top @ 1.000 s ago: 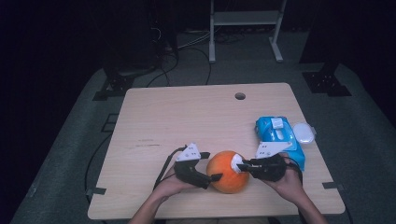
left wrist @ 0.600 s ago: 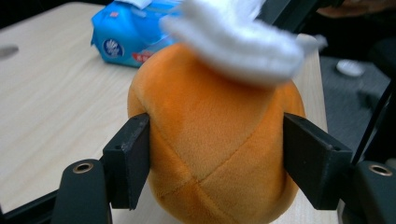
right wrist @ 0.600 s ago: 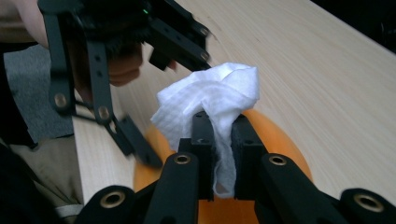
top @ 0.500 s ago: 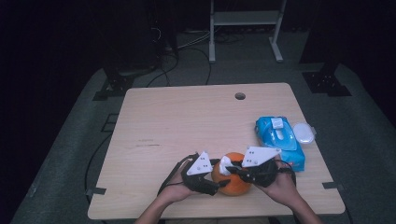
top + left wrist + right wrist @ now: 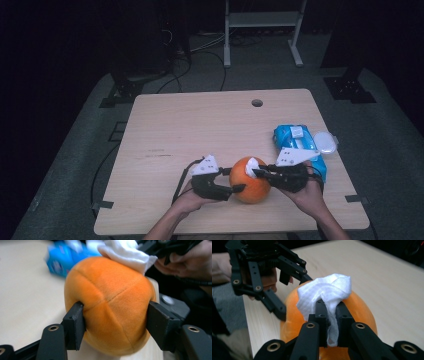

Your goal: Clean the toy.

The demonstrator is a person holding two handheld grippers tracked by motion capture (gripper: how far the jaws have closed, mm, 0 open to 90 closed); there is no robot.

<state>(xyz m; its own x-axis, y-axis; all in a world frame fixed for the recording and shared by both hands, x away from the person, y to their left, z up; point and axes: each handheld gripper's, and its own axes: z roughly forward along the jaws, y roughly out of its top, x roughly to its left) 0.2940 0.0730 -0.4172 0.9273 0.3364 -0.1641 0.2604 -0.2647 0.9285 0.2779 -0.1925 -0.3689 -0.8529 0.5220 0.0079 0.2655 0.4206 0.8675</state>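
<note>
Between my left fingers: one orange plush ball (image 5: 110,307), held; in my right fingers: one white wipe (image 5: 324,293), pinched.

My left gripper (image 5: 235,181) has just been closing and its pads now press into the ball's two flanks, denting the plush. The ball sits on the table (image 5: 190,125) near its front edge. My right gripper (image 5: 256,172) has its fingers drawn together on the folded wipe, whose bunched end rests on the crown of the ball, just ahead of those fingertips. A blue wipes packet (image 5: 295,142) lies beyond my right fingers, apart from the ball.
</note>
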